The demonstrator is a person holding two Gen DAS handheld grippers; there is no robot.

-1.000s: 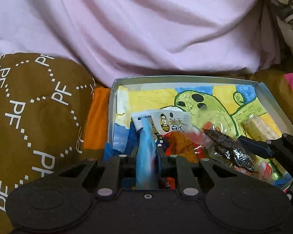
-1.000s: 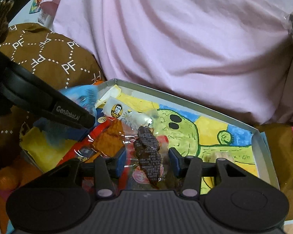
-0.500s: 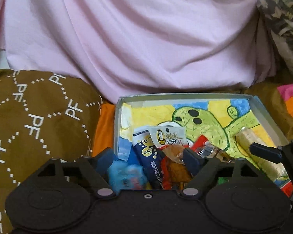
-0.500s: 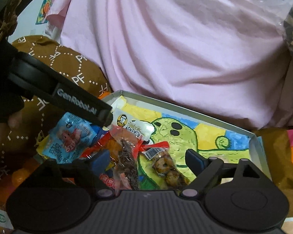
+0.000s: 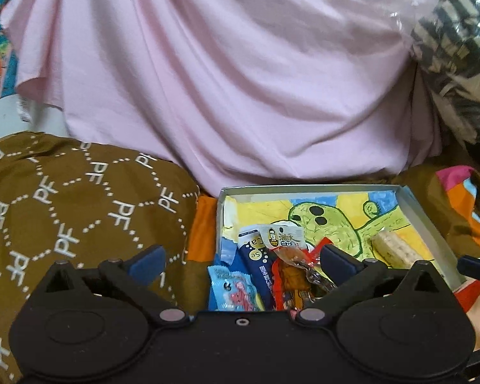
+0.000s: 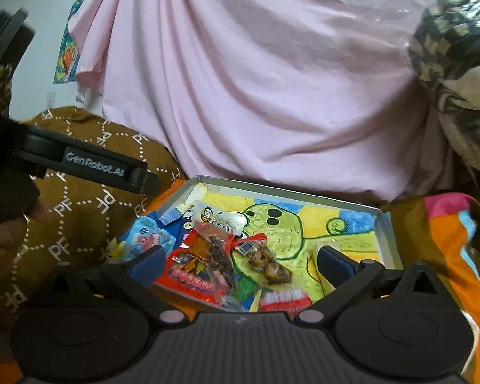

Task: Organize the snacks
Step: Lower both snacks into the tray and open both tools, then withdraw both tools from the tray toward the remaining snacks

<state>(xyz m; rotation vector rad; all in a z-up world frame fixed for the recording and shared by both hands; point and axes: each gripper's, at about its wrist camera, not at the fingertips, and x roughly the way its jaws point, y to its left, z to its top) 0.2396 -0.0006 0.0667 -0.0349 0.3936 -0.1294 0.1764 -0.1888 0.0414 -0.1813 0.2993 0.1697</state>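
Note:
A shallow grey box (image 5: 412,198) (image 6: 385,224) with a green cartoon drawing on its floor holds several snack packets. A light blue packet (image 5: 233,291) (image 6: 147,236), a dark blue stick pack (image 5: 256,259), a red packet (image 6: 192,275), a dark jerky strip (image 6: 220,262) and a clear pack of brown pieces (image 6: 268,264) lie at its near left. A beige wafer (image 5: 393,249) lies at the right. My left gripper (image 5: 240,259) is open and empty above the packets. My right gripper (image 6: 236,264) is open and empty above them too.
A brown patterned cushion (image 5: 64,204) lies left of the box. A pink sheet (image 5: 240,80) hangs behind it. Orange and multicoloured fabric (image 6: 451,240) lies to the right. The left gripper's body (image 6: 89,163) reaches in at the right wrist view's left.
Both grippers opened and let go: the left dropped the light blue packet, the right the dark jerky strip. Both then drew back and up from the box.

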